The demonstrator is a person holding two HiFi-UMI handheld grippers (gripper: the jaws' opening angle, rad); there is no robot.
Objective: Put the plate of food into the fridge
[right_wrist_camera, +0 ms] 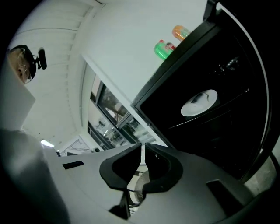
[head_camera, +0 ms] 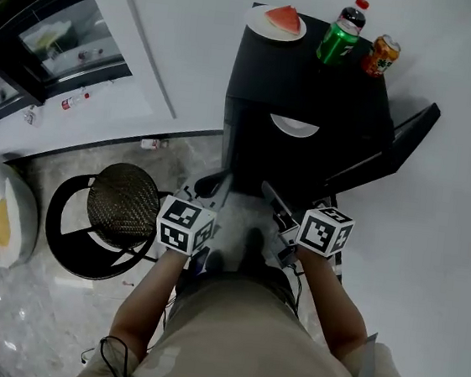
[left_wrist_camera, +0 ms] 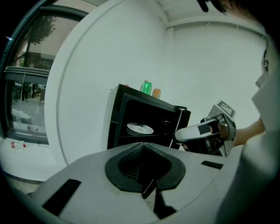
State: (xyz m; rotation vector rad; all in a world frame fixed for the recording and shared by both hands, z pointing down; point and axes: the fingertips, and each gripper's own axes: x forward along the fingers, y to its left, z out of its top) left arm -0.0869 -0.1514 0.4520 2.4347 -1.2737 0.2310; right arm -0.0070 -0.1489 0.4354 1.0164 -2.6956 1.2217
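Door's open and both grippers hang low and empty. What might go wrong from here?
1. The watermelon plate sits at a corner of the fridge top, close to the green bottle and orange can; a reach may topple them.
2. A white plate already occupies the shelf inside, so the incoming plate may bump it.
3. Tilting could slide the slice off.

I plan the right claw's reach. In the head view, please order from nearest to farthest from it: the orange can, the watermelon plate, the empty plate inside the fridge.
1. Empty plate, on the shelf inside the open fridge, just ahead of the right claw.
2. Orange can, on the fridge top, right side.
3. Watermelon plate, on the fridge top, far left corner.
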